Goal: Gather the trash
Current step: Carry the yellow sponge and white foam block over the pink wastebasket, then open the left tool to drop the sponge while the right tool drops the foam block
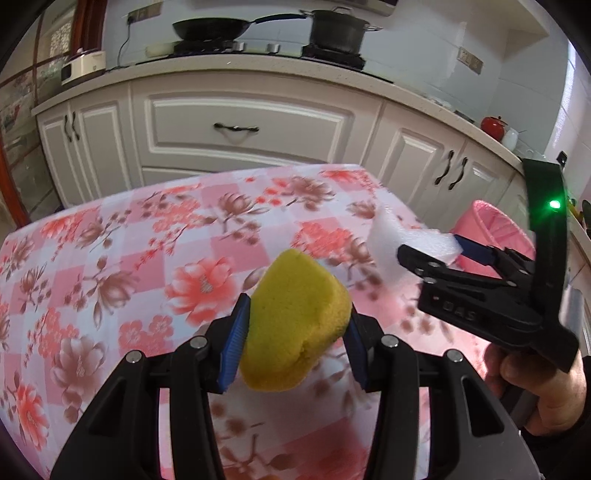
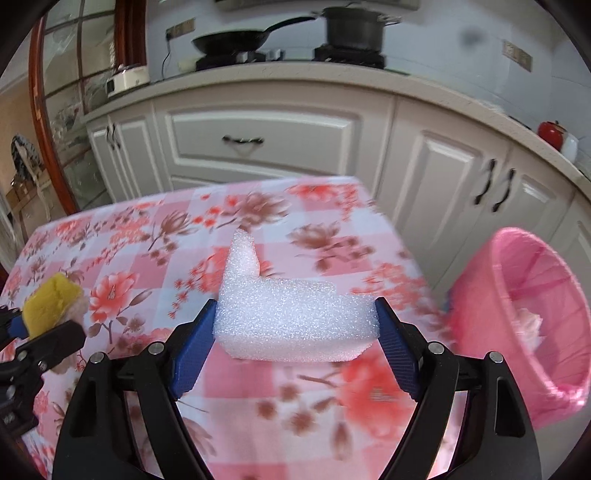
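Observation:
My left gripper [image 1: 295, 332] is shut on a yellow sponge [image 1: 295, 325] and holds it above the table with the pink floral cloth [image 1: 129, 240]. My right gripper [image 2: 295, 336] is shut on a white foam piece [image 2: 288, 314], also above the table. In the left wrist view the right gripper [image 1: 432, 254] sits to the right with the foam [image 1: 406, 240]. In the right wrist view the left gripper [image 2: 40, 325] shows at the left edge with the sponge [image 2: 51, 302]. A pink lined bin [image 2: 524, 325] stands right of the table; it also shows in the left wrist view [image 1: 491, 229].
White kitchen cabinets [image 1: 243, 125] run behind the table, with a wok [image 1: 210, 27] and a pot [image 1: 338, 29] on the counter. A red jar [image 1: 493, 127] stands at the right of the counter. The bin holds some crumpled trash [image 2: 530, 321].

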A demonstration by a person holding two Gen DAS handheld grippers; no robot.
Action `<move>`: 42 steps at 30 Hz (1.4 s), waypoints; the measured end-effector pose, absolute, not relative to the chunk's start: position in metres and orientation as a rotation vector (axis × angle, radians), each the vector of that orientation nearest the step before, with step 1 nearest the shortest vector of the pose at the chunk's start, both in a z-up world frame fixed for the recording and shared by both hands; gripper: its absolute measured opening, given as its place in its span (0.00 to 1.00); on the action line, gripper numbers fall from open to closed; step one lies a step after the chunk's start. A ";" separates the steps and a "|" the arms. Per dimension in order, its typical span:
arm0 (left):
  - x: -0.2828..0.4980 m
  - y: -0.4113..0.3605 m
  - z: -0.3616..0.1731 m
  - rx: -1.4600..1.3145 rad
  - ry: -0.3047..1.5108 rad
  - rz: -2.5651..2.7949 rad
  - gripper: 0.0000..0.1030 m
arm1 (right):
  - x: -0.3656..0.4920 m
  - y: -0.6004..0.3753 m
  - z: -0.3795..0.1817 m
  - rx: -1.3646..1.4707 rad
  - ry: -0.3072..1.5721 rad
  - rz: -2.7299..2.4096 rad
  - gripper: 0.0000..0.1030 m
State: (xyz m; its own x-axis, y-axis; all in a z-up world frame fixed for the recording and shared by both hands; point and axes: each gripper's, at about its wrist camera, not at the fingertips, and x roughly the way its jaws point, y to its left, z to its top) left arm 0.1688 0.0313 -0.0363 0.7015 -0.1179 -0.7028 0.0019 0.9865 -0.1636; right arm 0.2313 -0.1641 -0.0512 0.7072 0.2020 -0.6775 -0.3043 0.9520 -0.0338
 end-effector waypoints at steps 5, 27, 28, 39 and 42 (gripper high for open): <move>0.184 0.004 -0.019 -0.133 0.768 -0.115 0.45 | 0.231 -0.209 -0.027 -0.113 0.696 0.238 0.76; 0.247 -0.142 0.032 -0.035 0.723 -0.329 0.45 | 0.234 -0.378 0.016 -0.024 0.620 0.029 0.76; 0.249 -0.151 0.034 -0.031 0.722 -0.344 0.45 | 0.234 -0.382 0.016 -0.019 0.621 0.025 0.76; 0.273 -0.225 0.045 -0.020 0.727 -0.464 0.47 | 0.243 -0.438 0.019 0.029 0.623 -0.044 0.76; 0.282 -0.244 0.046 -0.029 0.737 -0.504 0.49 | 0.246 -0.453 0.021 0.047 0.622 -0.064 0.76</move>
State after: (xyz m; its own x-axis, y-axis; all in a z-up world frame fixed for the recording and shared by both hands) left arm 0.2822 -0.2437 0.0458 0.6270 -0.4493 -0.6364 0.4296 0.8809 -0.1986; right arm 0.2463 -0.4534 0.0210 0.8107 -0.0454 -0.5838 0.0739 0.9969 0.0252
